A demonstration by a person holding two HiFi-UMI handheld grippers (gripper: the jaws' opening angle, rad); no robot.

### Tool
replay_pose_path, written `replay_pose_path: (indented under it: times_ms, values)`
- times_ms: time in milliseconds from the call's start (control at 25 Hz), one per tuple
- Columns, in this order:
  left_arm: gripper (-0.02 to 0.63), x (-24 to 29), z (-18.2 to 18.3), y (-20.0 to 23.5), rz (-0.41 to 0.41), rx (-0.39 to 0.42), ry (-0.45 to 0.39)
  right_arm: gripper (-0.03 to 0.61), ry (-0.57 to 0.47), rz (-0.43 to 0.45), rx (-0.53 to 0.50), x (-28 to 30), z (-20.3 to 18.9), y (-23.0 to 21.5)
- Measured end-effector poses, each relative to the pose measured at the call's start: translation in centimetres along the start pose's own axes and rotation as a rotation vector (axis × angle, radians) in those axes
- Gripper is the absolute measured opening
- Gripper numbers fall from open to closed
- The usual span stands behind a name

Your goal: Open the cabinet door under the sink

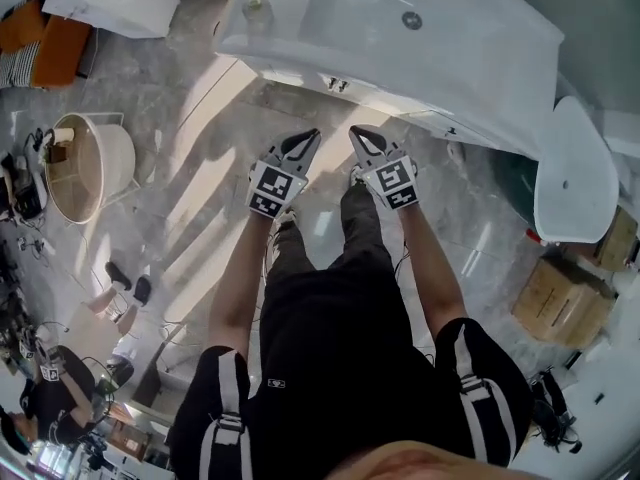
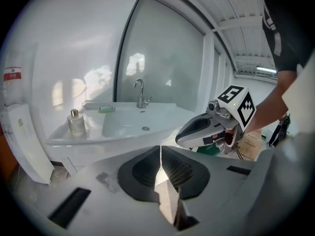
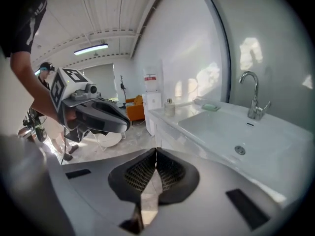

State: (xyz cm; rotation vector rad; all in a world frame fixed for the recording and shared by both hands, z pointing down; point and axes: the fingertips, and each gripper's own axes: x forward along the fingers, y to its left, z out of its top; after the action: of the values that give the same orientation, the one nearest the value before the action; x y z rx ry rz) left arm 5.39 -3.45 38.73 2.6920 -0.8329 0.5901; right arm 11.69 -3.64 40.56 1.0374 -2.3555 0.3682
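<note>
Your left gripper (image 1: 306, 140) and right gripper (image 1: 358, 136) are both pinched together, empty, mid-frame before the sink (image 1: 480, 58). The faucet (image 2: 141, 93) shows whole only in your gripper views.

Left gripper (image 1: 312, 138) beside right gripper (image 1: 358, 136), both before sink (image 1: 480, 68), bottle (image 1: 256, 8) on sink's corner

Sink (image 1: 470, 58): glossy white.
Cabinet front (image 3: 164, 135): white.
Left claw (image 1: 315, 133): pale grey shell, black dotted pads, cube of black-and-white squares.
Right claw (image 1: 353, 129): same grey, black and chequered cube.
Floor (image 1: 190, 178): grey, marble-veined, sun-streaked.
Bottle (image 2: 76, 124): cream, gold cap.
Soap dish (image 2: 106, 109): mint green.
Chair (image 3: 135, 107): orange.
Cardboard box (image 1: 560, 303): brown.
Person's clothing (image 1: 340, 368): black, white-striped sleeves.
</note>
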Motion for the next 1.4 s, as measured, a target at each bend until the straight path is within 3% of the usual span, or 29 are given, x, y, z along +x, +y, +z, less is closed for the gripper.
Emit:
replay_pose_path:
  times_ms: [240, 480, 680, 1080, 1240, 1400]
  values:
    - [0.02, 7.5, -5.0, 1.7, 0.032, -0.07, -0.004, 0.058, 0.036, 0.046, -0.019, 5.6, -5.6, -2.9]
    - [0.02, 13.3, -11.5, 5.7, 0.101, -0.096, 0.033, 0.058, 0.031, 0.065, 0.032, 8.6, -9.8, -3.5]
    - [0.02, 16.5, -15.6, 8.1, 0.161, -0.18, 0.018, 0.058, 0.067, 0.068, -0.003, 12.1, -13.3, -4.9]
    - [0.023, 23.3, -18.8, 11.4, 0.193, -0.144, 0.045, 0.058, 0.073, 0.068, 0.021, 15.7, -15.4, -7.4]
    - [0.09, 25.1, -20.4, 11.7, 0.208, -0.166, 0.059, 0.058, 0.1, 0.071, 0.037, 15.3, -17.0, -7.6]
    - [0.096, 25.9, -20.9, 12.3, 0.243, -0.181, 0.065, 0.058, 0.122, 0.076, 0.036, 14.9, -17.9, -7.6]
